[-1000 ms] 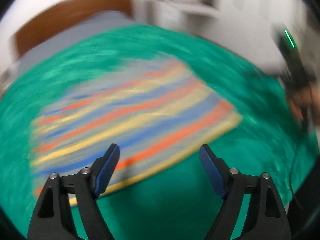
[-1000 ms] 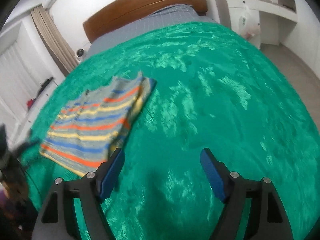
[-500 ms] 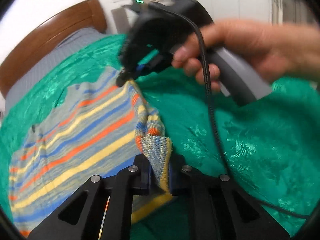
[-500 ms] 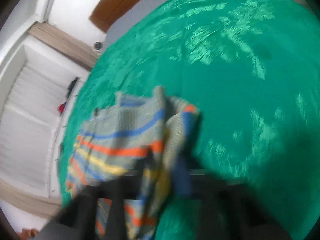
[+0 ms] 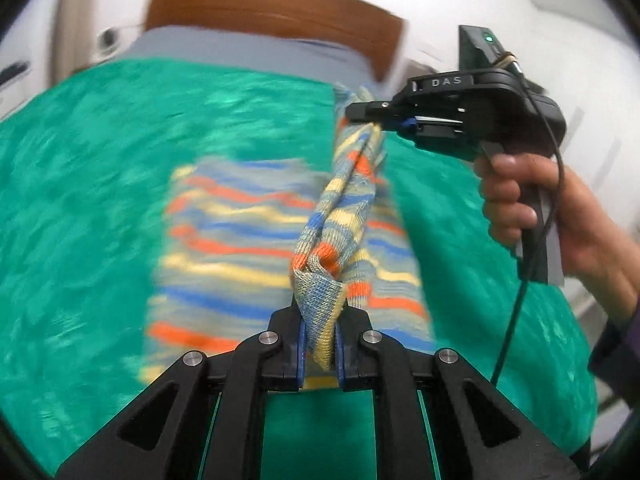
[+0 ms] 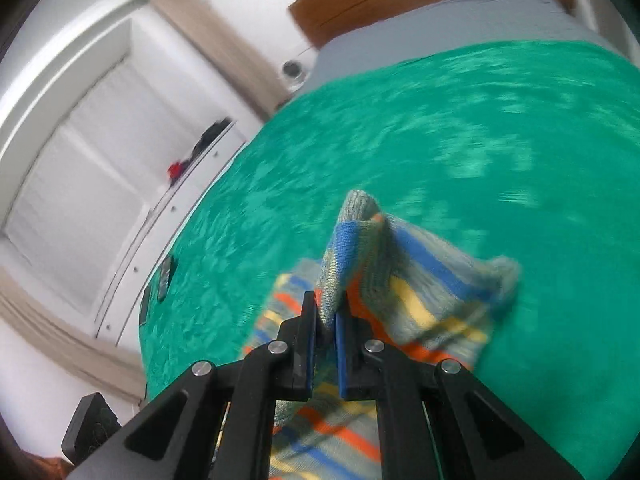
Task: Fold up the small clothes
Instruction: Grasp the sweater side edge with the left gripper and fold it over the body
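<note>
A small knit garment [image 5: 224, 240] with grey, blue, orange and yellow stripes lies on a green bedspread [image 5: 80, 184]. My left gripper [image 5: 320, 344] is shut on its near corner. My right gripper [image 5: 362, 114], held by a hand, is shut on the far corner of the same edge. That edge is lifted and stretched between the two, while the rest lies on the bed. In the right wrist view my right gripper [image 6: 326, 320] pinches a raised fold of the garment [image 6: 404, 280].
The bedspread [image 6: 440, 140] covers a bed with a grey sheet [image 5: 248, 52] and a wooden headboard [image 5: 276, 4]. White cabinets [image 6: 92, 168] stand beside the bed. The right gripper's cable [image 5: 516, 312] hangs at the right.
Both grippers went from open above the flat garment to shut on its right edge. They have since lifted that edge off the bed and carried it over the garment.
</note>
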A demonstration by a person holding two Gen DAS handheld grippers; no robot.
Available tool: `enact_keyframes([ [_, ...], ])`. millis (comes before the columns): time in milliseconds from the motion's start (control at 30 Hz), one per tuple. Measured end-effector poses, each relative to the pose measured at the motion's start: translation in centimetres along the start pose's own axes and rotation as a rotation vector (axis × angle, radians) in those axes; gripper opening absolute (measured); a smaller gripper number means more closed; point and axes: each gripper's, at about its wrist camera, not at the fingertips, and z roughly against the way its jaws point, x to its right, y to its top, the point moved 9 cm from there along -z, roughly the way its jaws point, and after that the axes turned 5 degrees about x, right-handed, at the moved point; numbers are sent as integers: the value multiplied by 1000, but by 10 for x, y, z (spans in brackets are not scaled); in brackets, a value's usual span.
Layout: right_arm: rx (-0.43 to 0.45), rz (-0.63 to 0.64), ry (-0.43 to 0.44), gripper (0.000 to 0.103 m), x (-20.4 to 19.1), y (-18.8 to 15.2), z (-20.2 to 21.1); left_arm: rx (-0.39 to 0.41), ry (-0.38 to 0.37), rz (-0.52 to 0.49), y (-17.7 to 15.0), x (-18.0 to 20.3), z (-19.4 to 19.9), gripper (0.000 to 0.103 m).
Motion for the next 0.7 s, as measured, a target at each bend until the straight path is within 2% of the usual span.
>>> enact_keyframes([
  [100,-42,20,13,8,-35,-5,-61,-27,53,74,-12,-39,2,11],
  [167,-79,27,17,12,-43,-13,-95,-89,107,114,-23,-65,-7,26],
  [200,-108,4,21,15,-47,-22,-114,-106,111,141,-30,-75,-5,33],
  [233,-121,-25,23,22,-48,-28,-126,-106,105,161,-34,-80,0,46],
  [267,-125,-50,36,31,-50,-34,-131,-101,114,165,-35,-84,4,55],
  [300,-120,-66,55,32,-48,-38,-131,-87,118,165,-37,-86,12,68],
  [333,-106,-69,73,32,-50,-42,-126,-68,110,162,-37,-88,19,73],
  [400,-91,-40,61,32,-46,-47,-111,-51,85,154,-33,-85,22,75],
  [533,-79,129,-65,33,-38,-59,-61,-40,69,136,-24,-78,16,75],
  [600,-95,233,-108,33,-41,-72,-37,-26,82,132,-16,-86,5,69],
  [667,-113,319,-114,33,-51,-96,-14,-42,84,130,-8,-81,-5,34],
  [700,-120,339,-109,33,-51,-107,-7,-74,89,129,-14,-83,-9,12],
])
